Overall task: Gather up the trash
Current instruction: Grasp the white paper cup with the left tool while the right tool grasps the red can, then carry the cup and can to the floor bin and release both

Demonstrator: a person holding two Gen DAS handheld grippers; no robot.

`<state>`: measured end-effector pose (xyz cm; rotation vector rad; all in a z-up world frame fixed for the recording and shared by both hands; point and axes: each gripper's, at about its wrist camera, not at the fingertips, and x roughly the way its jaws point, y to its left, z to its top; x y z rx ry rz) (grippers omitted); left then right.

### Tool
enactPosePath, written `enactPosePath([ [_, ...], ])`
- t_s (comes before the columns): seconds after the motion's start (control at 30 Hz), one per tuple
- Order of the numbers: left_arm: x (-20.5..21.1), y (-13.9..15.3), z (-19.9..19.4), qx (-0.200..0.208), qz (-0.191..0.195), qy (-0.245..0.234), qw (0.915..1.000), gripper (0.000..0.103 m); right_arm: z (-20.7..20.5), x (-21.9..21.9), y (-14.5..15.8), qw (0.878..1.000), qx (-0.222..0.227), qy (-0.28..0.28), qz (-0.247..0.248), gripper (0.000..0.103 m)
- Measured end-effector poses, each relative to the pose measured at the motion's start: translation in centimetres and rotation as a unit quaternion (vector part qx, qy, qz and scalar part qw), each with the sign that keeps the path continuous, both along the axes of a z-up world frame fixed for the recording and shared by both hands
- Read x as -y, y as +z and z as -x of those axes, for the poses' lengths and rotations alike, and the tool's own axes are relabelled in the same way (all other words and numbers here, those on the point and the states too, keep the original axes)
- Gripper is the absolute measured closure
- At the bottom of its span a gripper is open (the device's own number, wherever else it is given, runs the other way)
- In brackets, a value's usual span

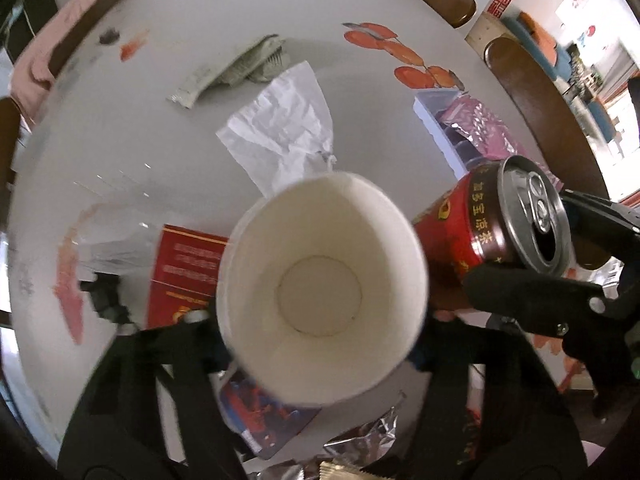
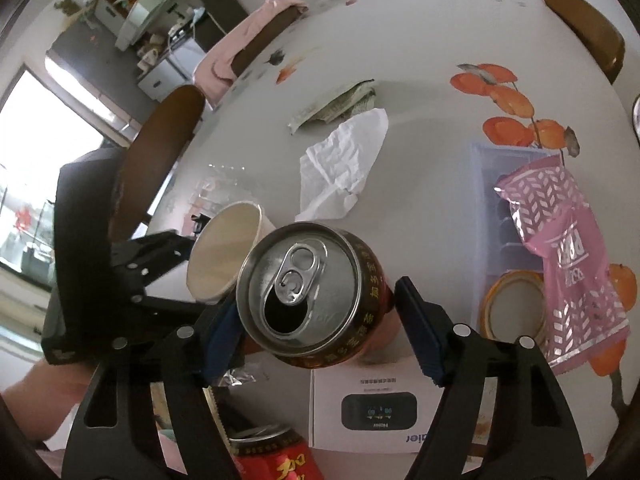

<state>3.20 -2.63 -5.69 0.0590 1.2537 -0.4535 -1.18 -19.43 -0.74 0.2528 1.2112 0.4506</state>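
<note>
My left gripper [image 1: 320,344] is shut on a white paper cup [image 1: 320,292], held tilted above the table with its empty inside facing the camera. The cup also shows in the right wrist view [image 2: 224,256]. My right gripper [image 2: 320,320] is shut on an opened red drink can [image 2: 308,292], held tilted just right of the cup; the can also shows in the left wrist view [image 1: 492,224]. A crumpled white paper [image 1: 284,128] and a grey wrapper [image 1: 240,68] lie on the white round table [image 1: 160,152].
A red booklet [image 1: 184,276] and foil wrappers [image 1: 360,440] lie under the left gripper. A clear tray [image 2: 488,200] holds a pink packet [image 2: 560,248] and a round lid [image 2: 512,304]. A white box [image 2: 376,408] and another red can [image 2: 272,456] sit near. Wooden chairs ring the table.
</note>
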Motion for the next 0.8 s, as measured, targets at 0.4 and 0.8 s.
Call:
enactPosePath([
  [0.4,-0.8,2.6,0.5,0.050,-0.009,-0.003,0.9987,0.054,0.7,2.3,2.1,0.998,0.022,-0.047,-0.034,0.031],
  [0.8,3.6,12.1,4.1,0.142,-0.010,-0.114,0.9832,0.054,12.2,13.7,10.5,0.952,0.117,-0.259,-0.113,0.031],
])
